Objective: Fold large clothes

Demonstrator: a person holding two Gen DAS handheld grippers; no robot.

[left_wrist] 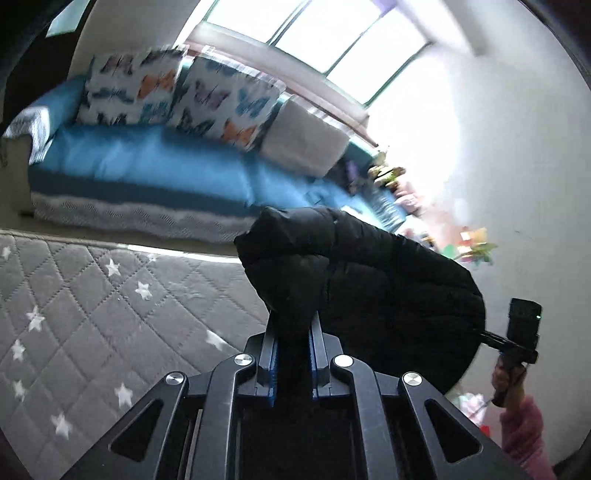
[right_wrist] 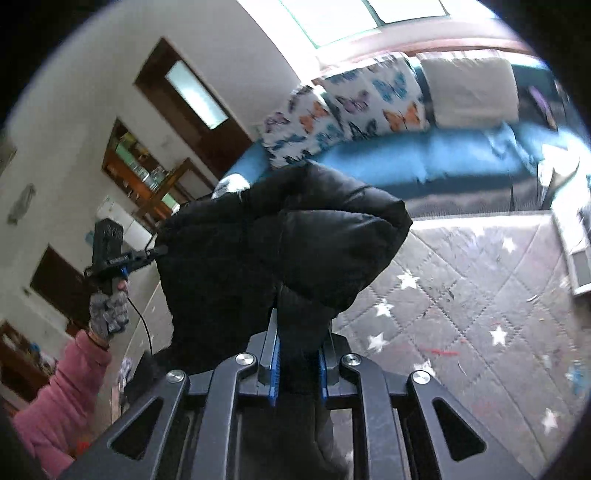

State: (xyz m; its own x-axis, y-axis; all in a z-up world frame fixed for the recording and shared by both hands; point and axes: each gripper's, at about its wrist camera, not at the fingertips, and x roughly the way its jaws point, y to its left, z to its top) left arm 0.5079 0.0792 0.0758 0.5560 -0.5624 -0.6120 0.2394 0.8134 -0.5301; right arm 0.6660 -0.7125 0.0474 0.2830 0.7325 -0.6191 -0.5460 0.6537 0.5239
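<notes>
A black puffer jacket [left_wrist: 369,280] hangs in mid-air at the centre of both wrist views, caught at two points by a pair of hand-held grippers. In the left wrist view, the left gripper [left_wrist: 293,325] rises from the bottom centre of the frame, its blue-lined fingers [left_wrist: 271,354] pinching a bunched fold of the quilted fabric. At the lower right edge of that frame, the right gripper [left_wrist: 517,332] meets the jacket's far side, gripped by a hand above a pink sleeve [left_wrist: 524,435].

The right wrist view mirrors the scene: the right gripper's fingers [right_wrist: 275,354] clamp a thick wad of the same jacket at bottom centre, while the left gripper [right_wrist: 147,254] bites into the garment at the left of the frame, held by a hand in a grey fingerless glove [right_wrist: 109,310].

Below the lifted jacket lies a grey quilted mat [left_wrist: 92,314] printed with white stars, filling the lower left of the left view and the lower right of the right view. Behind it runs a blue sofa [left_wrist: 147,155] with butterfly-print cushions [left_wrist: 229,103] beneath a bright window [left_wrist: 332,33]. Both frames are blurred.
</notes>
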